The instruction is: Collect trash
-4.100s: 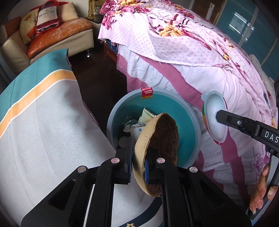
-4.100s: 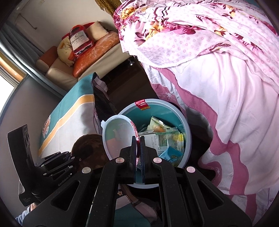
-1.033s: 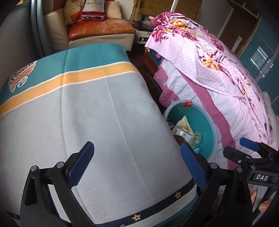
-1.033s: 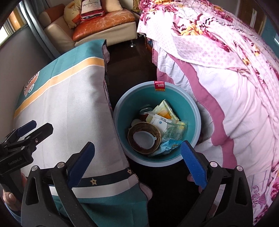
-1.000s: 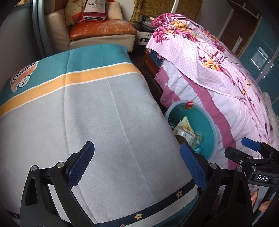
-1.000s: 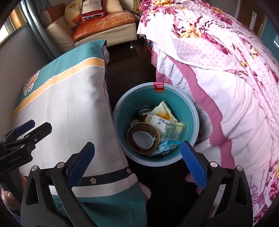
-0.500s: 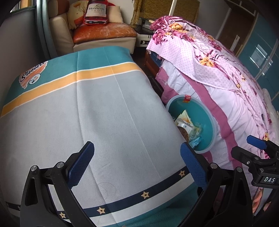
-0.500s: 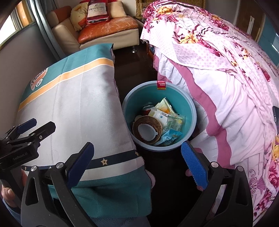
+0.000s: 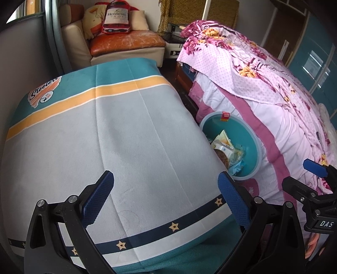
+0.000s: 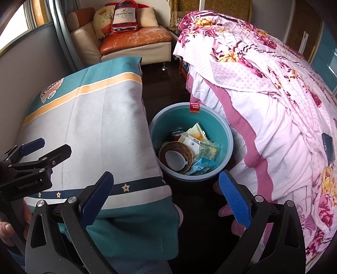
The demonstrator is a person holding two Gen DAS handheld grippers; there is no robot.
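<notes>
The left gripper no longer clamps the brown coconut-shell bowl; its jaws now gape wide above the grey cloth-covered table. The right gripper has likewise let go of the white lid and spread apart. Bowl and lid now lie inside the teal bin, and both grippers sit farther back from it.

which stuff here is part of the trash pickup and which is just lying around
Part of the job:
- bin
- brown bowl and white lid in it
- wrappers and can in it
- left gripper and right gripper, both open and empty

Just lying around:
- striped cloth
- floral bedding
- sofa
- bottle-shaped cushion
- phone on the bed
</notes>
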